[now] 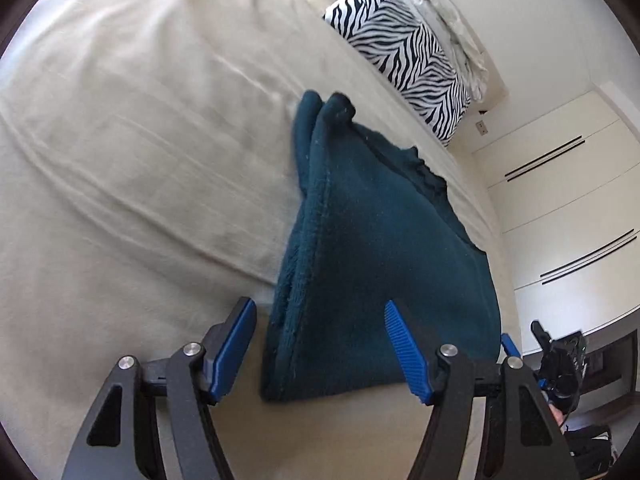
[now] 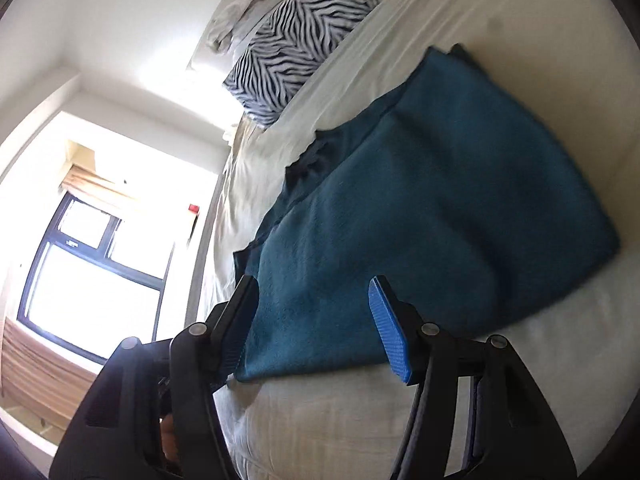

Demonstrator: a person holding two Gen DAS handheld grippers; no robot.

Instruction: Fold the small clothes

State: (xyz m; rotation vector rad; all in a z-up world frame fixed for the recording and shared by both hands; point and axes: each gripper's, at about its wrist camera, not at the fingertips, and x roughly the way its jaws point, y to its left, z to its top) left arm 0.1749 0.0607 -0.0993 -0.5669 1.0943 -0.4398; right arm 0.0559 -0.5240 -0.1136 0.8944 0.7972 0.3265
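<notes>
A dark teal fleece garment (image 1: 384, 248) lies on the cream bed sheet (image 1: 140, 140), near the side of the bed, and it is already folded at least 1 time: in the left wrist view 2 thick layers show along its long stitched edge. Behind it, by the wall, stands a zebra-print pillow (image 1: 404, 60) with a crumpled pale cloth (image 1: 444, 12) on top.

The left gripper (image 1: 320, 344) has its jaws wide apart, and the near corner of the garment sits between them, but neither blue pad touches the cloth as far as I can see. The right gripper (image 2: 316, 332) is also spread open, over the other near corner, and it holds nothing. Its left finger is just beside the edge of the fabric, maybe touching; the picture is not clear there.

I judge the fabric to be soft, thick and light. It will bend easily and will not keep a sharp crease, so the layers may slide over each other or spring open. The fleece surface looks fuzzy, not slippery, so the ribbed pads should hold it well.

The best place to take hold is, I think, at the 2 near corners, with each pair of jaws closing over all layers together. If only the top layer is pinched, the fold below may open when the cloth is lifted. The sheet under it is loose and wrinkled, so a low pinch could catch the sheet too.
</notes>
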